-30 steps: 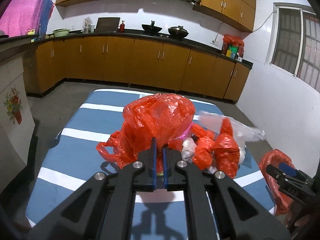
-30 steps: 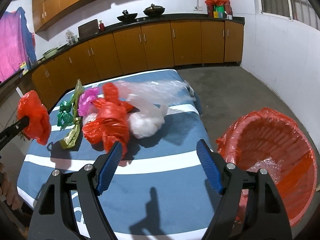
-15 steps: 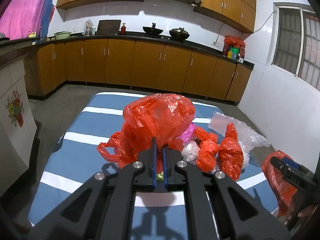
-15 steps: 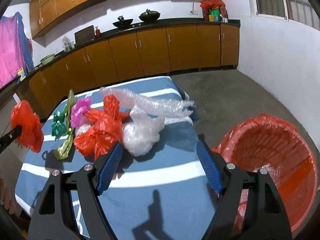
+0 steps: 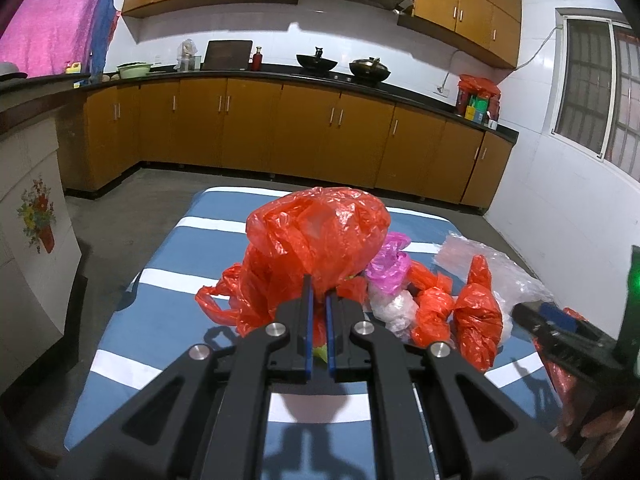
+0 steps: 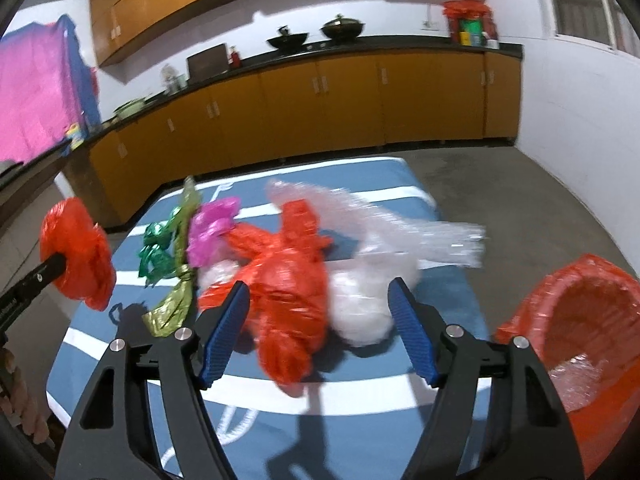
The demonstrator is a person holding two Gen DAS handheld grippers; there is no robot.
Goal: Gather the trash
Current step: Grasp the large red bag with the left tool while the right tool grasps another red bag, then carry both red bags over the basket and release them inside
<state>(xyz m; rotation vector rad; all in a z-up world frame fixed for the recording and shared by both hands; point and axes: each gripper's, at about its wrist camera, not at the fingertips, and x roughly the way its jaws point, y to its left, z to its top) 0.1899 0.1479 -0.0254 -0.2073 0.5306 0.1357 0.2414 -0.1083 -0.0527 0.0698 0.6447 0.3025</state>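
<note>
Blue-and-white striped desk (image 6: 362, 432) fills the middle, and just off its right edge sits the red-lined trash bin (image 6: 592, 320), a bit of clear plastic already inside. Heaped on the desk: clear bubble wrap (image 6: 400, 224), a knotted red bag (image 6: 288, 292), a white wad (image 6: 360, 308), a pink bag (image 6: 212, 228) and green ribbon (image 6: 158, 250).

The left gripper (image 5: 317, 300) is clamped tight on a bunched red plastic bag (image 5: 320, 236), lifted clear above the pile. The right gripper (image 6: 320, 316) is closing, fingers (image 6: 228, 328) wide apart either side of the knotted red bag and white wad, pads not yet pressing.

To do this well, I'd say: drive deeper so the pads bite the bulk, not a loose flap, then squeeze fully before lifting toward the bin.

Only the right wrist view shows the bin's mouth and the ribbon; the left wrist view alone shows its pinch up close.
</note>
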